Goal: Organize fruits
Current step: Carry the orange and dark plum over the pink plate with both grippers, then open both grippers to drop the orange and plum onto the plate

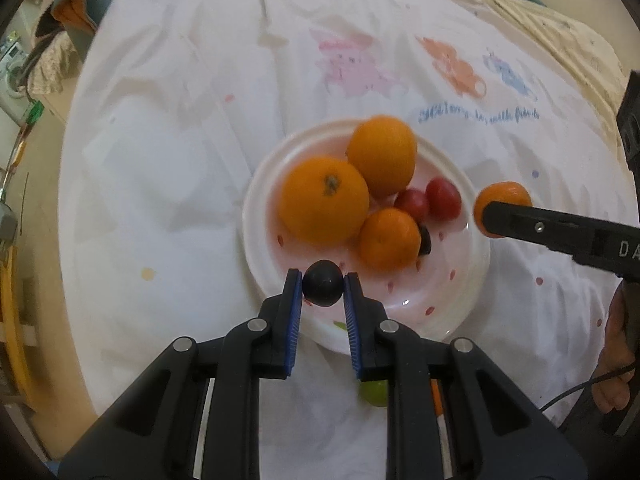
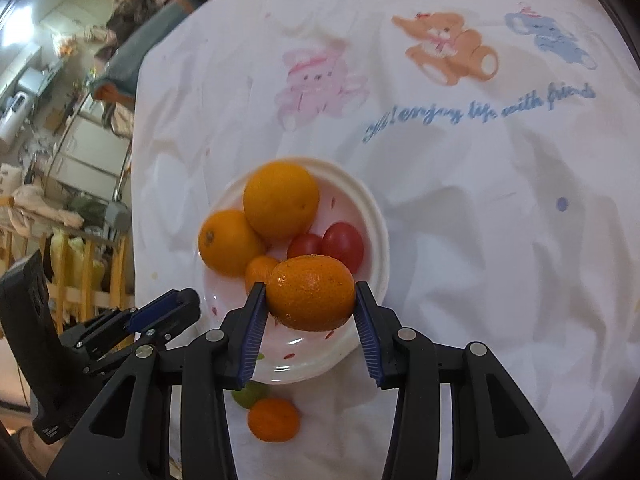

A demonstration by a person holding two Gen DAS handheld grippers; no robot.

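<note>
Fruit sits on the plate (image 1: 460, 300): two oranges, two tomatoes. Left tongs (image 1: 323, 284) clench a dark grape (image 1: 323, 289) over its near rim; right tongs (image 2: 310, 304) clench a mandarin (image 2: 311, 292) over it.

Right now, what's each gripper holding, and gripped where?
Left gripper: dark grape, pinched across its sides. Right gripper: small orange, pads on its two ends.
</note>
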